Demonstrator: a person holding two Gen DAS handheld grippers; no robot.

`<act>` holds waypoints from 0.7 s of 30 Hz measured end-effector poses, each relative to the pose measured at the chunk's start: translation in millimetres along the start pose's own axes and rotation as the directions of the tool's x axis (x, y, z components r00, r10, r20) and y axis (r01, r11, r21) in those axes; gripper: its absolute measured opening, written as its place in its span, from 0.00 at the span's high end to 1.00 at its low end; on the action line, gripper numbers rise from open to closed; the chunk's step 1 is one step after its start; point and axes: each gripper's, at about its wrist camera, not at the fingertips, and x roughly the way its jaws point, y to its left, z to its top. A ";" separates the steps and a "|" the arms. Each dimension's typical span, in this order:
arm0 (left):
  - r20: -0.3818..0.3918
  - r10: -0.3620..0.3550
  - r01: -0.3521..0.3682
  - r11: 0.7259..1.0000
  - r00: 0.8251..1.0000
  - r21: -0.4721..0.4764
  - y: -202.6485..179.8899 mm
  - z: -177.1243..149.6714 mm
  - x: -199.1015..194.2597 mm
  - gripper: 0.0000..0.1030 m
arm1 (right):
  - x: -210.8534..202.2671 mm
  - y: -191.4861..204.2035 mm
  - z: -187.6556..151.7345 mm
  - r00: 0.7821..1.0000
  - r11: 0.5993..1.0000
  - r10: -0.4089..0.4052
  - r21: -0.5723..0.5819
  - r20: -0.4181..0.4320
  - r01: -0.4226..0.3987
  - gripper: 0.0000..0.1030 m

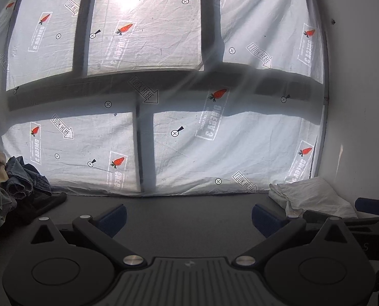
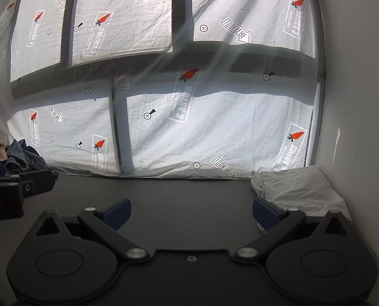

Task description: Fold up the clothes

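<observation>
Left gripper (image 1: 188, 216) and right gripper (image 2: 192, 213) both wide, empty, over bare table (image 2: 189, 191); folded white cloth (image 2: 301, 188) parked at far right corner, unfolded jeans pile (image 1: 24, 176) at far left edge awaiting pickup.

Makeshift recording setup in a room, not a lived-in home scene. A dark grey table (image 1: 189, 211) stands against a multi-pane window, and a white printed sheet (image 1: 215, 137) hangs over the window, backlit by sun, with the frame bars showing through as dark bands. The sheet carries carrots, "LOOK HERE" arrows and mirrored lettering. A plain white wall (image 1: 360, 102) closes the right side. Unsorted clothes pile (image 1: 13, 183) sits at the table's far left corner, a folded white cloth (image 2: 304, 188) at the far right corner against the wall.
</observation>
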 end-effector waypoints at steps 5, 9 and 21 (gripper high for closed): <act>-0.043 -0.005 0.006 1.000 0.999 0.016 62.8 -20.3 -37.1 0.00 | -32.9 70.1 -21.3 1.000 1.000 -0.009 0.000 -0.009 0.009 0.00; -0.064 0.009 -0.004 0.997 0.998 0.071 100.6 -30.4 -61.1 0.00 | -58.8 118.8 -37.8 0.998 0.999 -0.038 0.000 -0.056 0.038 0.00; -0.156 -0.034 0.044 0.997 0.987 0.061 170.8 -66.6 -124.6 0.00 | -132.4 186.6 -88.8 0.977 0.994 -0.069 0.074 -0.201 0.085 0.00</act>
